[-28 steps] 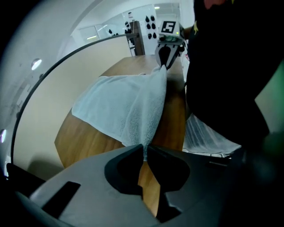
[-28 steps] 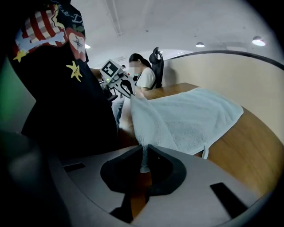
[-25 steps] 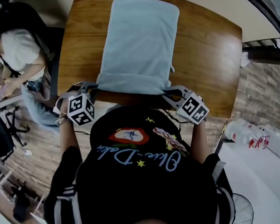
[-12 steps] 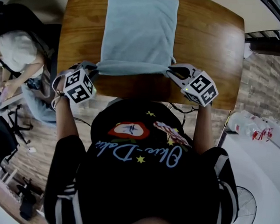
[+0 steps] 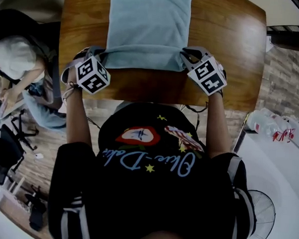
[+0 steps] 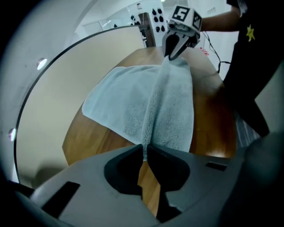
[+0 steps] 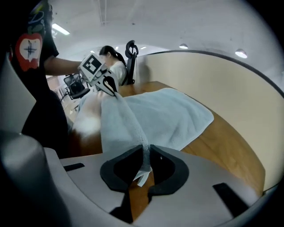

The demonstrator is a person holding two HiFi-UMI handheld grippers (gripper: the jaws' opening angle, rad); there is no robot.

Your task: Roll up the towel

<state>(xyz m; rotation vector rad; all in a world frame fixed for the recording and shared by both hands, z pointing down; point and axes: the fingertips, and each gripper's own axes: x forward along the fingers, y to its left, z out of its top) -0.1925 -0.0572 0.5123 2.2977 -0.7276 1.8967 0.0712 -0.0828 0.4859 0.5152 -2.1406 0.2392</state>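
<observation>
Showing the towel [image 5: 147, 25] laid lengthwise down the middle of a wooden tabletop [image 5: 230, 45], its near edge raised into a soft fold that ran between the two tongs. Bare wood lay open on both sides of the cloth, and a strip of bare wood separated the fold from the tabletop's near edge. In the gripper views the towel's far end lay flat, short of the far edge, with a curved beige wall [image 7: 248, 102] close behind.

The left tongs [image 5: 104, 53] were clamped on the towel's near left corner and the right tongs [image 5: 187, 54] on its near right corner. In each gripper view the pile was pinched between nearly closed jaws, and a small white tag [image 7: 141, 176] hung below the right pair. Both forearms reached forward from the body, with the tongs pointing steeply down and angled toward each other.

Each marker cube [image 5: 91, 73] bore square black-and-white patterns. Cursive lettering crossed the black shirt [image 5: 146, 164], upside down in the head view and not surely legible. Bottles [image 5: 272, 135] with red labels lay at the right, and another person [image 5: 17, 58] sat at the left.
</observation>
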